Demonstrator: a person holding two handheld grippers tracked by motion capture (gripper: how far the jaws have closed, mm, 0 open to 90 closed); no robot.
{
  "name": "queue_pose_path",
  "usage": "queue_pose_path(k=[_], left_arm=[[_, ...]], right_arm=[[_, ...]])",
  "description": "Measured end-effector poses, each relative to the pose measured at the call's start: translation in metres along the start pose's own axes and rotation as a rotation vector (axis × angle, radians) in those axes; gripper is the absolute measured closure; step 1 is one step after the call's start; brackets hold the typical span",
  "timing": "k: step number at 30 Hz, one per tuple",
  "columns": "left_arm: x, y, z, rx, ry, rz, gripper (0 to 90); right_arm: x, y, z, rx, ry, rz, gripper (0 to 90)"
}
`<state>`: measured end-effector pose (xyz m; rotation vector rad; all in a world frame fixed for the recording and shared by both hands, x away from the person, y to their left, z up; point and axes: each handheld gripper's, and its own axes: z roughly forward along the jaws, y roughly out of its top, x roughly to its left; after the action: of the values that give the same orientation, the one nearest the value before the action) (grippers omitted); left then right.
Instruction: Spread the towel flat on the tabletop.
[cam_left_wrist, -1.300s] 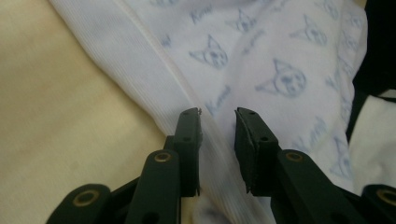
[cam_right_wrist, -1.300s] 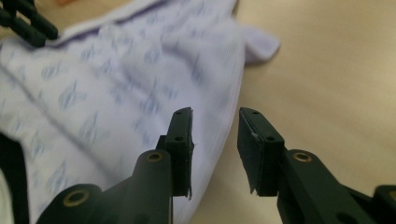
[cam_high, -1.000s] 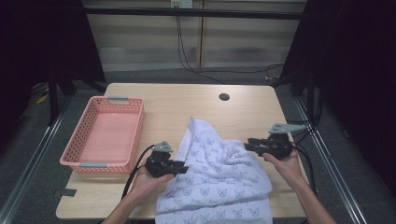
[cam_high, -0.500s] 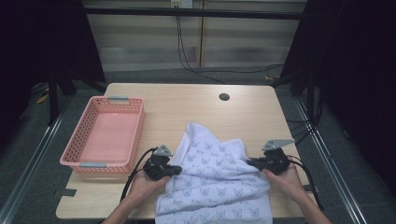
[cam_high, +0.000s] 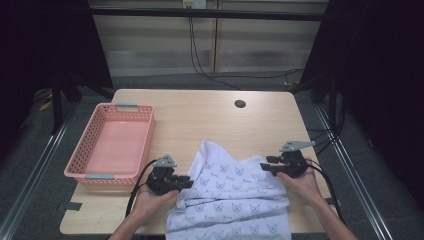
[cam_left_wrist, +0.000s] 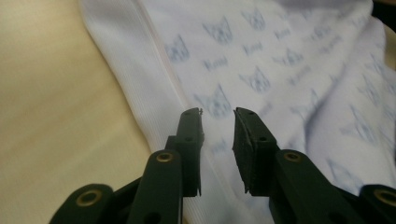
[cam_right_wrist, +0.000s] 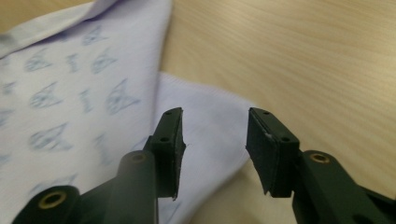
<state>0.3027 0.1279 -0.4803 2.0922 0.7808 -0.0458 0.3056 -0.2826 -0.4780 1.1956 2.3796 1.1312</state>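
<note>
On the table (cam_high: 210, 117), printed cloth (cam_high: 235, 195)

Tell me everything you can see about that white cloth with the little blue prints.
The cloth is soft white fabric printed with small blue cat-like faces and words, with a plain ribbed band along one edge. It lies crumpled on the near part of the wooden table, hanging over the near edge. The left gripper sits at its left side and the right gripper at its right corner, fingers open over the fabric.
</note>
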Motion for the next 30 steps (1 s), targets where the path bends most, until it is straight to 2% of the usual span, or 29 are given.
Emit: queue_pose_path(k=[3,5,6,10,11,13,14,15,16,17,18,19,20,21,22,23,24,25,26,27,28,29,30], left_arm=[[0.008,0.015,0.014,-0.014,0.017,0.017,67.9],[0.014,0.02,0.023,-0.014,0.03,-0.001,63.9],[0.017,0.021,0.028,-0.009,0.024,-0.006,62.8],[0.019,0.021,0.038,0.015,0.046,0.012,56.8],[0.016,0.02,0.042,0.033,0.057,0.02,54.2],[0.015,0.019,0.043,0.04,0.058,0.026,52.2],[0.015,0.018,0.044,0.044,0.064,0.03,50.4],[0.013,0.017,0.046,0.047,0.101,0.042,51.8],[0.013,0.017,0.046,0.047,0.101,0.042,52.6],[0.011,0.017,0.045,0.056,0.143,0.05,57.4],[0.011,0.017,0.045,0.056,0.143,0.05,63.6],[0.01,0.017,0.045,0.066,0.182,0.094,68.6],[0.011,0.017,0.044,0.068,0.194,0.084,73.9],[0.013,0.016,0.043,0.064,0.176,0.051,82.5],[0.013,0.016,0.043,0.064,0.176,0.051,86.5],[0.018,0.011,0.037,0.055,0.095,-0.023,87.6],[0.018,0.011,0.037,0.055,0.095,-0.023,87.9],[0.018,0.007,0.032,0.055,0.075,-0.038,87.9],[0.017,0.004,0.028,0.053,0.042,-0.057,87.9],[0.011,-0.004,0.016,0.032,-0.011,-0.07,88.1],[0.011,-0.004,0.016,0.032,-0.011,-0.07,88.2],[0.007,-0.006,0.01,0.028,-0.024,-0.067,88.2],[0.004,-0.008,0.004,0.009,-0.037,-0.07,88.2]], right_arm=[[-0.009,0.005,0.02,0.013,-0.009,0.018,52.9],[-0.014,0.006,0.032,0.015,-0.003,0.025,51.9],[-0.014,0.006,0.035,0.019,0.0,0.03,51.3],[-0.011,0.003,0.042,0.037,-0.018,-0.003,50.2],[-0.008,0.002,0.041,0.041,0.001,-0.013,55.8],[-0.005,0.001,0.04,0.038,0.009,-0.031,58.1],[-0.001,-0.001,0.039,0.037,0.02,-0.054,66.1],[0.004,-0.001,0.036,0.059,0.045,-0.051,81.0],[0.004,-0.001,0.036,0.059,0.045,-0.051,81.0],[0.007,-0.004,0.031,0.06,0.048,-0.046,86.1],[0.006,-0.005,0.028,0.056,0.049,-0.039,86.6],[0.006,-0.006,0.024,0.048,0.048,-0.025,86.8],[0.004,-0.006,0.018,0.038,0.051,-0.013,86.9],[0.003,-0.007,0.013,0.019,0.052,-0.001,87.0],[0.003,-0.007,0.013,0.019,0.052,-0.001,87.0],[-0.001,-0.009,0.0,-0.018,0.048,0.035,87.0],[-0.001,-0.009,0.0,-0.018,0.048,0.035,87.0],[-0.005,-0.013,-0.014,-0.049,0.042,0.049,87.0],[-0.005,-0.013,-0.014,-0.049,0.042,0.049,87.0],[-0.008,-0.019,-0.028,-0.075,0.032,0.079,87.1],[-0.008,-0.019,-0.028,-0.075,0.032,0.079,87.1],[-0.012,-0.023,-0.04,-0.108,0.019,0.103,87.1],[-0.012,-0.023,-0.04,-0.108,0.019,0.103,87.1]])
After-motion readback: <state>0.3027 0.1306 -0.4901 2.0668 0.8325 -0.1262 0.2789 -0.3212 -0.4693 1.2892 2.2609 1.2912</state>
